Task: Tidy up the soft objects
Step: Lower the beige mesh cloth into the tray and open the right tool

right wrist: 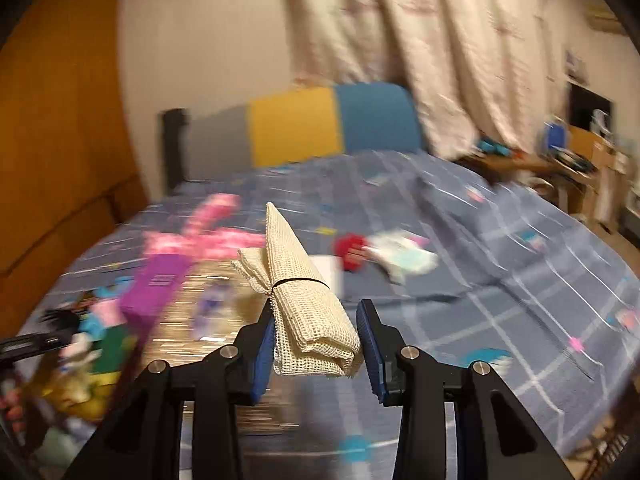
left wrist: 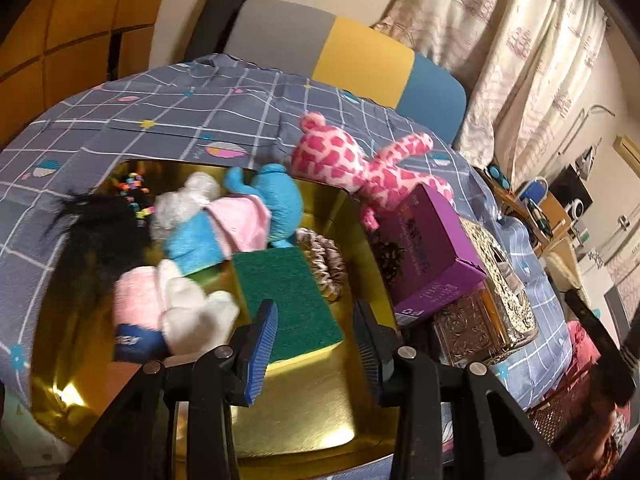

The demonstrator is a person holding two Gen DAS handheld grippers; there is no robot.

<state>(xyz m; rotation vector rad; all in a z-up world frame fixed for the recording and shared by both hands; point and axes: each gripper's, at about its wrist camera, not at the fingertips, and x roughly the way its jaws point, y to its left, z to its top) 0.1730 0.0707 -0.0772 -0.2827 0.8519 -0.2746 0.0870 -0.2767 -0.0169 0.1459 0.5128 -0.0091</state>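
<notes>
In the left wrist view, a gold tray on the bed holds a green and yellow sponge, a blue plush, a white, blue and pink plush, a pink and white plush, a black hairy item and a satin scrunchie. My left gripper is open and empty just above the sponge's near end. A pink spotted giraffe plush lies behind the tray. In the right wrist view, my right gripper holds a rolled beige mesh cloth above the bed.
A purple box rests on an ornate metal box right of the tray. In the blurred right wrist view, a red and white soft item lies on the blue checked bedspread. A desk with clutter stands at the far right.
</notes>
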